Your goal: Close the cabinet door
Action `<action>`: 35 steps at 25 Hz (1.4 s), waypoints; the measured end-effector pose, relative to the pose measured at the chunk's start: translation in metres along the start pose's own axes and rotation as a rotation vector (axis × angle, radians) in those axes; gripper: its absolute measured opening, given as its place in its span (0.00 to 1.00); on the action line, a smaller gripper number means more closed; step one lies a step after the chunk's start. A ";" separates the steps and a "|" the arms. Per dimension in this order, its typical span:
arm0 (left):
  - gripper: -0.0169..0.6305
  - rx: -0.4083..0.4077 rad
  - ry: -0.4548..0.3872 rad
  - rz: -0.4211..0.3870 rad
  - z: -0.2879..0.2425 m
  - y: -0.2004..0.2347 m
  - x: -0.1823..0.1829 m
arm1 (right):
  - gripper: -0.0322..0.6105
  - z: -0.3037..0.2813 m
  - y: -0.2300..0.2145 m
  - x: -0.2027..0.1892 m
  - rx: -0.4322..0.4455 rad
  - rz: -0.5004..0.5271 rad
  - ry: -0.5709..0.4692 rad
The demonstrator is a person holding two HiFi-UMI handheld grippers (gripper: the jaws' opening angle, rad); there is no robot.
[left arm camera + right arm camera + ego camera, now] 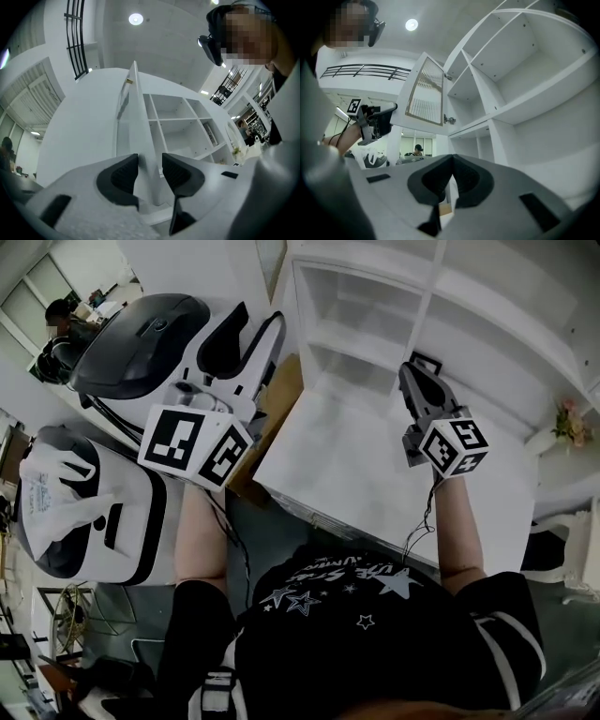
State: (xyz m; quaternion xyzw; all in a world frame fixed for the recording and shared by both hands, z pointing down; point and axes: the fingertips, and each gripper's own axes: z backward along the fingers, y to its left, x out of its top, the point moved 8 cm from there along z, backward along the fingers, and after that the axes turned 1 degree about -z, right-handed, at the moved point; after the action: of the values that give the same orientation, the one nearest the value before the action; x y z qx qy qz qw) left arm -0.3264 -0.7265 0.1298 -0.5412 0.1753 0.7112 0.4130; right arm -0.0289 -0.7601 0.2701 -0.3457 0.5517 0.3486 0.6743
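The white cabinet door has a ribbed glass panel and stands swung out from the open shelf cabinet. In the left gripper view the door shows edge-on, and its free edge runs down between the jaws of my left gripper, which are shut on it. The right gripper view shows that gripper at the door's lower outer corner. My right gripper is shut with nothing in it and points at the lower shelves. In the head view my right gripper hovers before the shelves and my left gripper is raised at left.
Two white and black machines stand at left, the nearer one with a plastic bag on it. A white counter lies below the shelves. A small flower pot sits at right. A person is far back left.
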 end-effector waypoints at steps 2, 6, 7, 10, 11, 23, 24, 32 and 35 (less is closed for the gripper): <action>0.25 -0.019 -0.011 0.026 -0.011 -0.010 -0.001 | 0.06 0.006 -0.005 0.000 -0.015 0.000 0.002; 0.23 -0.097 -0.010 0.025 -0.035 -0.034 -0.007 | 0.06 0.017 -0.014 -0.004 -0.044 -0.010 0.003; 0.23 -0.116 -0.009 0.021 -0.043 -0.040 -0.009 | 0.06 0.020 -0.017 -0.005 -0.050 -0.012 0.003; 0.25 -0.156 -0.001 -0.013 -0.073 -0.058 -0.016 | 0.06 0.029 -0.026 -0.006 -0.075 -0.018 0.002; 0.25 -0.168 0.004 -0.020 -0.083 -0.064 -0.018 | 0.06 0.033 -0.029 -0.006 -0.086 -0.020 0.000; 0.21 -0.191 0.050 -0.023 -0.174 -0.096 -0.040 | 0.06 0.065 -0.076 -0.006 -0.193 -0.056 -0.017; 0.21 -0.192 0.055 -0.028 -0.180 -0.098 -0.042 | 0.06 0.067 -0.080 -0.006 -0.200 -0.056 -0.018; 0.19 -0.185 0.075 -0.065 -0.217 -0.101 -0.053 | 0.06 0.072 -0.100 -0.001 -0.228 -0.049 -0.023; 0.13 -0.181 0.076 -0.057 -0.228 -0.097 -0.057 | 0.06 0.074 -0.106 0.000 -0.238 -0.043 -0.021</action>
State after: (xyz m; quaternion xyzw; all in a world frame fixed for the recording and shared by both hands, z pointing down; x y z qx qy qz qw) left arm -0.1042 -0.8500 0.1207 -0.6076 0.1104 0.6912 0.3753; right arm 0.0990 -0.7523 0.2896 -0.4314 0.4919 0.4005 0.6415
